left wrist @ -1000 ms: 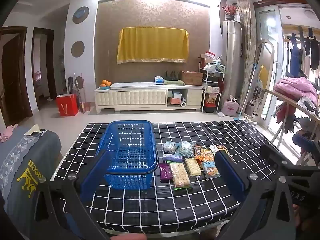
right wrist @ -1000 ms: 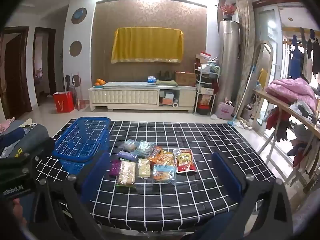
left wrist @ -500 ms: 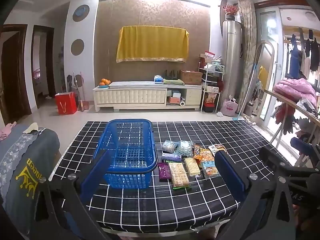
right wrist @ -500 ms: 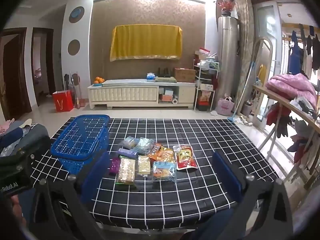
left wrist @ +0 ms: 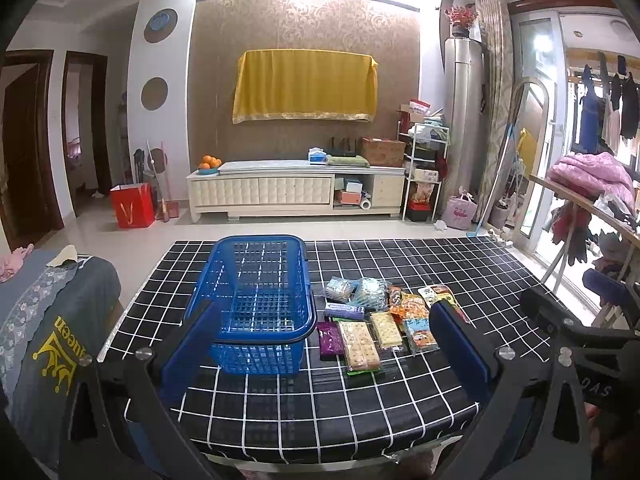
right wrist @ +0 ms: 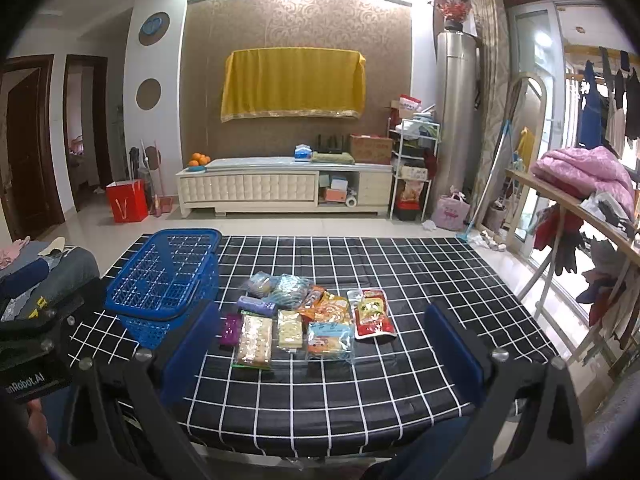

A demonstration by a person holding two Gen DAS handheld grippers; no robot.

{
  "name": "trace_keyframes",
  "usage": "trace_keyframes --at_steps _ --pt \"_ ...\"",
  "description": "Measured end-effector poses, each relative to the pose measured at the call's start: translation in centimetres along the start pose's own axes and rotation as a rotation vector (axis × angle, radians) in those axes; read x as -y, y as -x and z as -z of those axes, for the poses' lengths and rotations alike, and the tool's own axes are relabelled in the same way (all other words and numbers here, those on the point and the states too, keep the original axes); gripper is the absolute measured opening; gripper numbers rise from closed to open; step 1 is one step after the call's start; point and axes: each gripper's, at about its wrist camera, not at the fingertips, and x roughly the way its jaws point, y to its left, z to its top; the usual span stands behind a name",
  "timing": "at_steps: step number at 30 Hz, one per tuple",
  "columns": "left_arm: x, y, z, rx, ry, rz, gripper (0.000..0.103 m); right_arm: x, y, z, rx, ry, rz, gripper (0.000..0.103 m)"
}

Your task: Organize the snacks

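An empty blue plastic basket (left wrist: 256, 304) stands on the left of a black grid-patterned table (left wrist: 340, 396); it also shows in the right wrist view (right wrist: 164, 280). Several snack packets (left wrist: 376, 316) lie flat just right of it, among them a long cracker pack (right wrist: 254, 340) and a red pouch (right wrist: 372, 312). My left gripper (left wrist: 320, 348) is open and empty, held back over the table's near edge. My right gripper (right wrist: 320, 344) is open and empty, also near the front edge, facing the snacks.
A grey cloth-covered seat (left wrist: 44, 320) is at the table's left. A wooden rail with clothes (right wrist: 580, 208) runs along the right. A white TV cabinet (left wrist: 296, 192) and a red bag (left wrist: 132, 204) stand across the floor.
Both grippers have drifted slightly; the views have shifted a little, the table appearing a bit farther. Nothing on the table has moved.
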Motion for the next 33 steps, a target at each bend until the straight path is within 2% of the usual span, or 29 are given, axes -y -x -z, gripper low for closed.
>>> trace_keyframes --at_steps 33 --pt "0.33 -0.60 0.59 -0.021 -0.009 0.000 0.103 0.10 0.59 -0.20 0.000 -0.001 0.002 0.103"
